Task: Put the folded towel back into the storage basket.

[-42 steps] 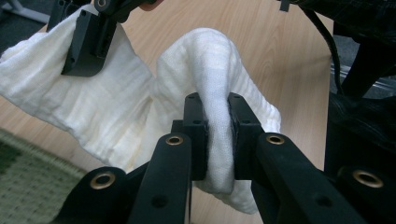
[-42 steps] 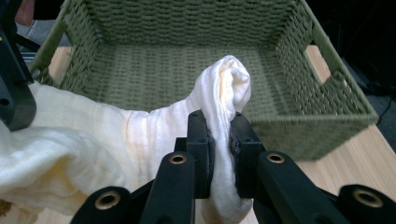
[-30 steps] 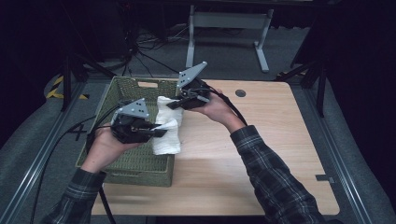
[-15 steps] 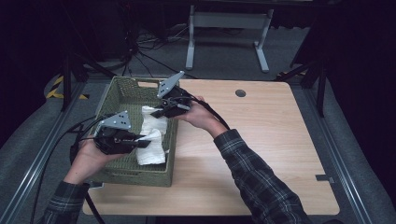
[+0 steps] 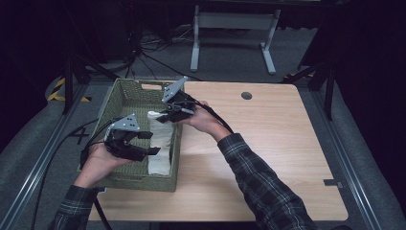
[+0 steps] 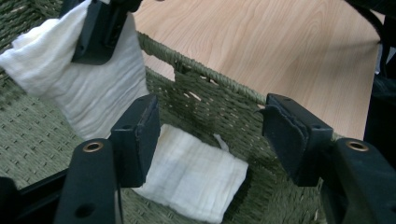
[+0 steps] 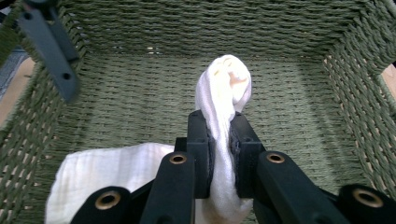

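Note:
A white folded cloth [image 5: 160,143] lies along the right wall inside a green woven basket [image 5: 139,181] at the table's left. My right gripper [image 5: 161,116] is shut on the cloth's far end, which bunches up between its pads [image 7: 219,126]. My left gripper [image 5: 152,143] hangs low in the basket near the front. Its jaws have just been opening and stand apart [image 6: 210,112]. The cloth's near end [image 6: 196,182] rests loose on the basket floor beneath them, and neither pad presses on it.
The wooden table [image 5: 268,143] stretches to the right of the basket, with a small round cable hole [image 5: 246,95] near its far edge. Basket walls [image 7: 187,28] surround both grippers closely. Cables trail over the floor at the left.
Both hands have moved left and down into the basket with the cloth. The left gripper's jaws have opened and let go of the cloth's near end.

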